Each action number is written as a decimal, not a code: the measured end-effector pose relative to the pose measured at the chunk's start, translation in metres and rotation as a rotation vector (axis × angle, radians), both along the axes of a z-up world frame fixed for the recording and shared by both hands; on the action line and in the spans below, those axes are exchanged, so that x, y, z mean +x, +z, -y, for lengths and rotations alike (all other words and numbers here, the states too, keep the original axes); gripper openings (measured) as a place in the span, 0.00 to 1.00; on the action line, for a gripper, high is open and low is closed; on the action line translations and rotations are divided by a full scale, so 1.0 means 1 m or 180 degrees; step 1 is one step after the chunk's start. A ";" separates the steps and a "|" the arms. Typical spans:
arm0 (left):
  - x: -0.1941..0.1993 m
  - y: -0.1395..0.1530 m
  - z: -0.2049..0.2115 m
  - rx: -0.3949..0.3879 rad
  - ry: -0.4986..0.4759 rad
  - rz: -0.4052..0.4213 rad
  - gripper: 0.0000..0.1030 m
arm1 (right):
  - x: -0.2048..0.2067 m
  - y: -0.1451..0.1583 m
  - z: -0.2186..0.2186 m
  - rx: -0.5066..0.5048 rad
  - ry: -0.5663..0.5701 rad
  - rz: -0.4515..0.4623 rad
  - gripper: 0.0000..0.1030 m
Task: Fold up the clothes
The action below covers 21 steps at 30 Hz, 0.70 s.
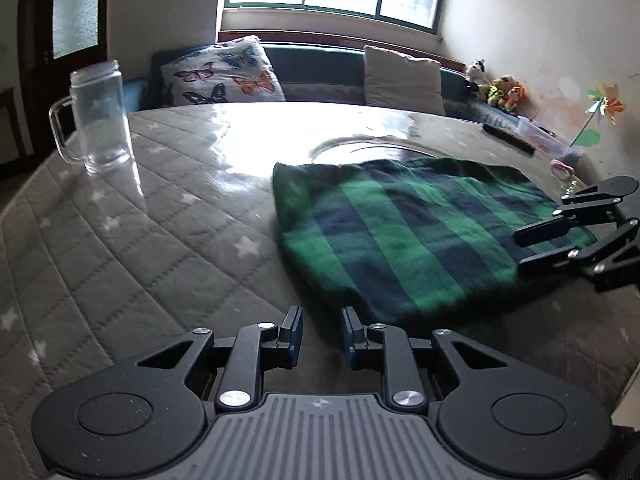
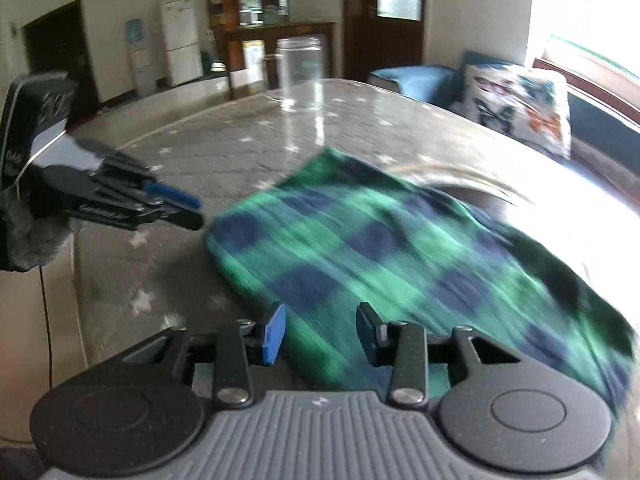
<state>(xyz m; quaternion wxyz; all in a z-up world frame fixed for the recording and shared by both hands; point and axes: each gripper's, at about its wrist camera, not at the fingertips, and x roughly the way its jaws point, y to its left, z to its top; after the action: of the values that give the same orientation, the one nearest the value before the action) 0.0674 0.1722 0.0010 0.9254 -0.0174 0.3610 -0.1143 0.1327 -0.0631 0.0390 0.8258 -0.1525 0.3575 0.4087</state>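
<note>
Folded green plaid cloth (image 1: pixel 408 232) sits mid-frame on the quilted surface (image 1: pixel 120 248). Left claw (image 1: pixel 322 334) is spread and empty; right claw (image 2: pixel 320 334) is spread over the cloth's edge, not pinching.

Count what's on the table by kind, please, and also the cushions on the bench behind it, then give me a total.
Checked cloth: 1
Glass mug: 1
Black bar-shaped item, too blurred to name: 1
Cushions: 2, butterfly cushion and plain cushion
Total: 5
Small clutter at the table's far right edge is too blurred to count.
</note>
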 end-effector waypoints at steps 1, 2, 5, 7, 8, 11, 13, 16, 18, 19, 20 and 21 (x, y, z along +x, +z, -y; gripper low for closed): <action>-0.001 -0.001 0.001 -0.0026 -0.0020 0.0007 0.22 | -0.002 0.000 0.009 -0.0011 -0.0059 -0.0005 0.38; -0.002 -0.001 0.002 -0.0052 -0.0041 0.0015 0.23 | -0.004 0.001 0.017 -0.0018 -0.0121 -0.0005 0.38; 0.000 -0.004 0.003 -0.0056 -0.0047 0.0022 0.22 | -0.010 0.002 0.040 -0.0001 -0.0298 -0.0034 0.39; 0.003 -0.006 0.002 -0.0076 -0.0035 0.0022 0.22 | -0.012 0.002 0.052 0.0004 -0.0413 -0.0042 0.39; 0.004 -0.007 0.001 -0.0090 -0.0035 0.0026 0.21 | -0.013 0.001 0.057 0.0007 -0.0461 -0.0052 0.39; 0.004 -0.008 -0.001 -0.0117 -0.0076 0.0061 0.18 | -0.016 -0.001 0.069 0.0024 -0.0598 -0.0080 0.39; 0.004 -0.008 -0.003 -0.0148 -0.0091 0.0087 0.15 | -0.017 0.000 0.076 0.0051 -0.0663 -0.0101 0.39; 0.004 -0.008 -0.009 -0.0249 -0.0081 0.0095 0.10 | -0.017 0.002 0.084 0.0086 -0.0766 -0.0078 0.39; 0.004 -0.009 -0.013 -0.0296 -0.0072 0.0108 0.10 | -0.017 0.003 0.089 0.0113 -0.0828 -0.0084 0.39; 0.004 -0.010 -0.014 -0.0310 -0.0073 0.0103 0.10 | -0.016 0.003 0.091 0.0111 -0.0847 -0.0089 0.39; 0.005 -0.011 -0.014 -0.0330 -0.0087 0.0092 0.10 | -0.016 0.003 0.092 0.0101 -0.0870 -0.0084 0.39; 0.005 -0.012 -0.014 -0.0351 -0.0117 0.0080 0.10 | -0.016 0.002 0.094 0.0087 -0.0895 -0.0075 0.39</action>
<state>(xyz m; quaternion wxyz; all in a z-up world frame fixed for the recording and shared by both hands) 0.0723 0.1857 -0.0108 0.9252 -0.0603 0.3428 -0.1512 0.1169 -0.1568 0.0413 0.8726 -0.0848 0.3795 0.2956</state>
